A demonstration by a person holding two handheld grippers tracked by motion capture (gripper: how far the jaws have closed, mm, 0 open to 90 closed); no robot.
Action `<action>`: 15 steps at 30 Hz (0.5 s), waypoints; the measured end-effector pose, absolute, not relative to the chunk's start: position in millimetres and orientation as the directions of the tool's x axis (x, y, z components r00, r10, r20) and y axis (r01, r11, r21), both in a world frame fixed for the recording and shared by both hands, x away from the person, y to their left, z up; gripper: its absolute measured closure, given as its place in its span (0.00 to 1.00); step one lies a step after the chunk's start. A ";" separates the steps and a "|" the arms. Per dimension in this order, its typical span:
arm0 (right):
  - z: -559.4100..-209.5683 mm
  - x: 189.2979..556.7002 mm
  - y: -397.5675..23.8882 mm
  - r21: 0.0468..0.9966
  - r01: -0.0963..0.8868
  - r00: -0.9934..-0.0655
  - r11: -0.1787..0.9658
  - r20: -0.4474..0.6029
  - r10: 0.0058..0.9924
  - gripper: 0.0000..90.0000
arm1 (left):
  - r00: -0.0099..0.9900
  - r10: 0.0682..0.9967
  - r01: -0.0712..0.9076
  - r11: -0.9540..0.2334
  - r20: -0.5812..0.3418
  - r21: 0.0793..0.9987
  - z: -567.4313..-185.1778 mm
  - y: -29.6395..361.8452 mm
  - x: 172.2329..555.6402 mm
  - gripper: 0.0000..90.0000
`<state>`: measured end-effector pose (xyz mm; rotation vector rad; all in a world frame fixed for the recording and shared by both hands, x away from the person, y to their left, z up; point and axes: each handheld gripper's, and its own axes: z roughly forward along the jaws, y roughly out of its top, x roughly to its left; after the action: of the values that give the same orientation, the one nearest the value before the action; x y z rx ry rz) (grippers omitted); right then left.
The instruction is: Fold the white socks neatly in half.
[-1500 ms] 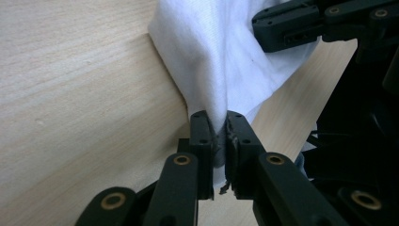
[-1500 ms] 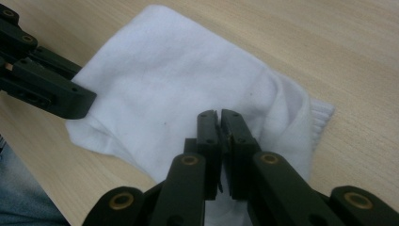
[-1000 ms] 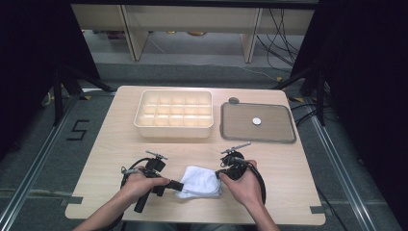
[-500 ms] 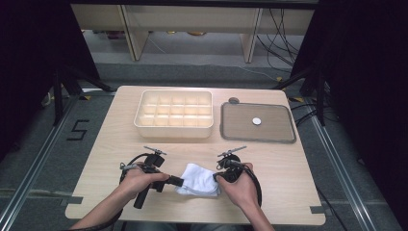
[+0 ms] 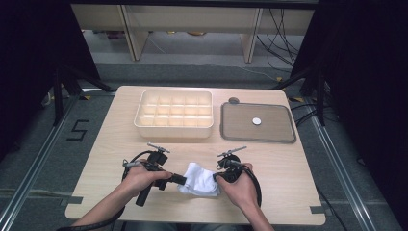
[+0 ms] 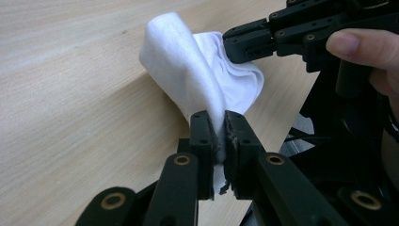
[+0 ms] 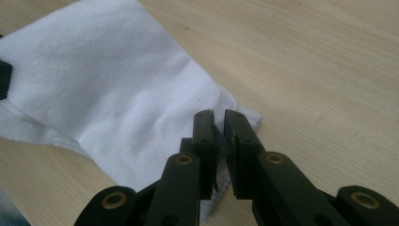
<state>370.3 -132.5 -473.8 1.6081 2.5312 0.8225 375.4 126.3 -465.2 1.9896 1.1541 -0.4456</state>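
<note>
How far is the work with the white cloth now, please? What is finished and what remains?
Done: both grippers have taken hold of the white cloth. The left gripper pinches one edge, and the right gripper pinches the opposite edge. In hand: the cloth is bunched between them, low over the table. Left: it is not yet flat or folded. The compartment box and tray are untouched.

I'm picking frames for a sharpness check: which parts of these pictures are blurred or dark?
High view: the table is evenly lit, its surroundings almost black. Left gripper view: the white cloth is fairly sharp, the nearest gripper parts soft. Right gripper view: the cloth is slightly soft, with no glare.
</note>
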 end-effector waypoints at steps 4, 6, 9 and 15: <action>-474.2 370.0 -132.7 0.451 0.832 -0.465 0.322 0.251 0.849 0.93 | 0.549 0.571 0.832 -0.310 -0.610 0.459 -463.4 125.2 376.7 0.91; -474.9 370.6 -134.5 0.460 0.823 -0.486 0.334 0.264 0.833 0.93 | 0.550 0.573 0.831 -0.307 -0.608 0.463 -463.1 123.8 376.5 0.91; -474.7 370.3 -134.3 0.454 0.829 -0.475 0.326 0.265 0.839 0.93 | 0.555 0.567 0.828 -0.310 -0.609 0.467 -462.9 122.6 376.7 0.91; -475.1 370.2 -133.7 0.452 0.833 -0.470 0.318 0.277 0.838 0.93 | 0.563 0.567 0.823 -0.318 -0.602 0.470 -461.1 121.4 377.6 0.92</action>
<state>370.2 -133.7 -475.1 1.6127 2.5426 0.8638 377.6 121.4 -461.1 2.0227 1.1134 -0.4213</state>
